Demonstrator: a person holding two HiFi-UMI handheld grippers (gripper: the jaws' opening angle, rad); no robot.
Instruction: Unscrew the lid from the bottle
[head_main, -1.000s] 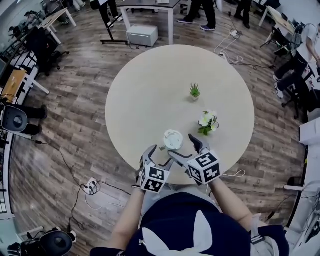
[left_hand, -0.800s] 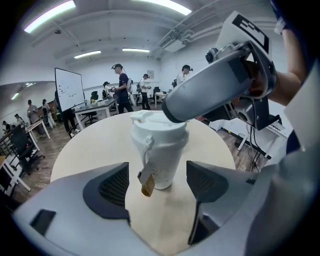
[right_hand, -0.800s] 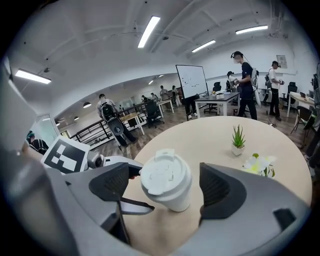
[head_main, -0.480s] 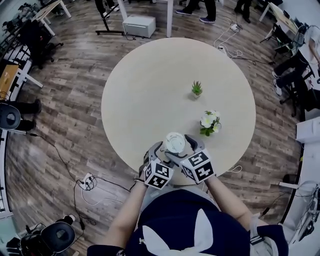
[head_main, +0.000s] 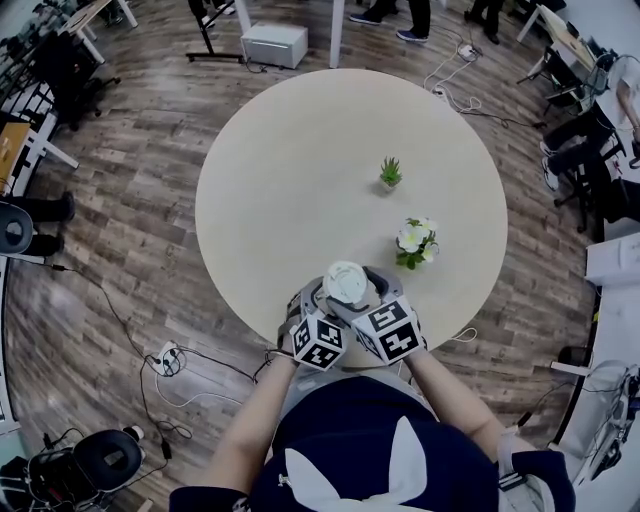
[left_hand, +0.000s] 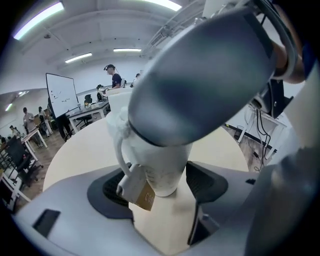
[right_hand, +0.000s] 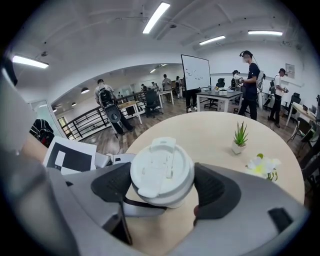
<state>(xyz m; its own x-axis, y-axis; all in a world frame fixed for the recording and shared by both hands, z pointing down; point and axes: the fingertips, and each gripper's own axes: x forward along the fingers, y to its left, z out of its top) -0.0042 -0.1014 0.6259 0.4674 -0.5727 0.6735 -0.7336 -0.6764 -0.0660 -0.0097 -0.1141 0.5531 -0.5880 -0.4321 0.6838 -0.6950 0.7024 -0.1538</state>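
My right tool (right_hand: 163, 191), jaws just closing, clasps the lid (right_hand: 161, 169); my left tool (left_hand: 158, 183) pinches the bottle (left_hand: 165, 167) low. Risk: if that low pinch slips, the bottle spins along.

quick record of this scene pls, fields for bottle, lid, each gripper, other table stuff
bottle: white bottle near the front edge of the round beige table, tan tag hanging from a loop
lid: white round lid, on the bottle
left gripper: jaws around the bottle's lower body, contact unclear
right gripper: jaws have just been closing, pads against the lid's sides
others: small green potted plant, white flowers, both apart from the bottle
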